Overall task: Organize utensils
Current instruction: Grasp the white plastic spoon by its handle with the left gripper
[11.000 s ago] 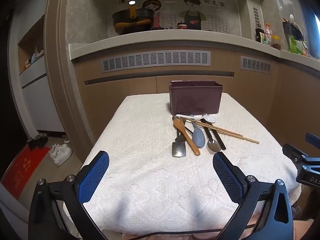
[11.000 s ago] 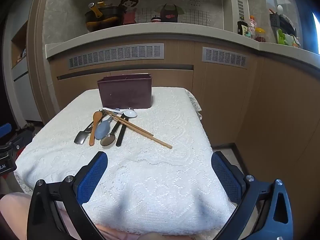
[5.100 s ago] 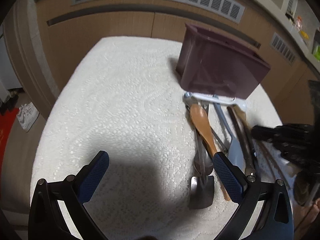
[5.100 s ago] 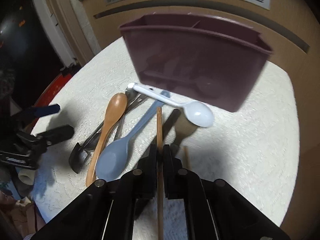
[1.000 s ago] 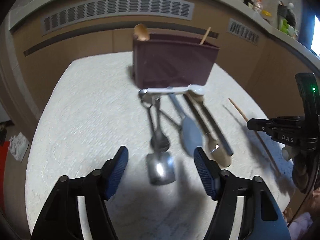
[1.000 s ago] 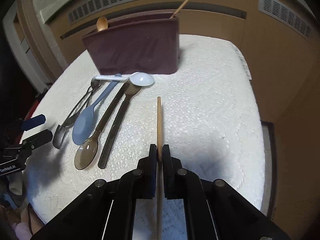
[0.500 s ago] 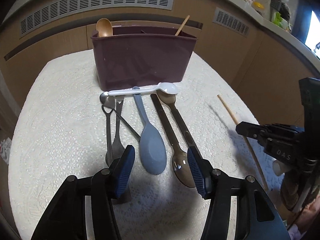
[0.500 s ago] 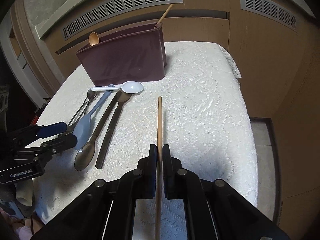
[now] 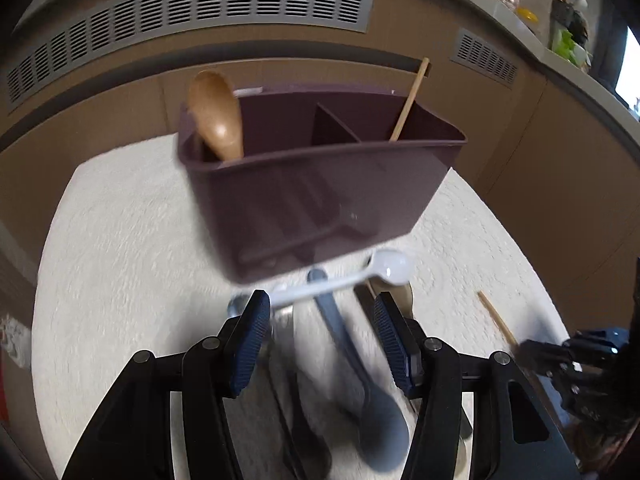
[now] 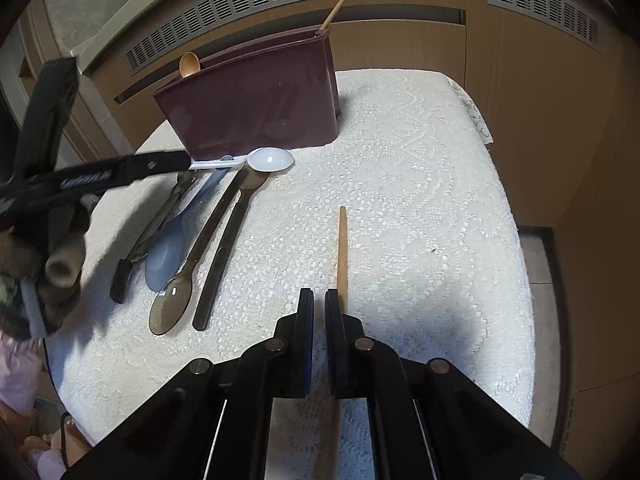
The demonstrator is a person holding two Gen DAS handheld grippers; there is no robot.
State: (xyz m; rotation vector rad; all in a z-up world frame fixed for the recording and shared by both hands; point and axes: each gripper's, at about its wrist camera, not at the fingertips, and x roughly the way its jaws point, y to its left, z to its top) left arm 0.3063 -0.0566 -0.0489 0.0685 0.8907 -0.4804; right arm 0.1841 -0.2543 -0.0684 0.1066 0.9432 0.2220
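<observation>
Nearest, on the lace-covered table (image 10: 400, 200): right hand-held gripper (image 10: 316, 320) closed tight, loose chopstick (image 10: 342, 248) pointing away toward the far edge, seemingly just right of the gap, so grip uncertain. Left hand-held gripper (image 9: 324, 332) about half open, nothing pinched, nearer of the two to the spoon pile. Directly ahead of its tips, white spoon (image 9: 328, 288) lying crosswise, long axis left to right, bowl to the right, atop the blue-grey spoon (image 9: 380, 432). Beyond, touching the pile, maroon caddy (image 9: 320, 200): wooden spoon (image 9: 216, 120) in the left compartment, upright chopstick (image 9: 408, 100) in the right. Lettering on the left tool's side blurred, unreadable.
</observation>
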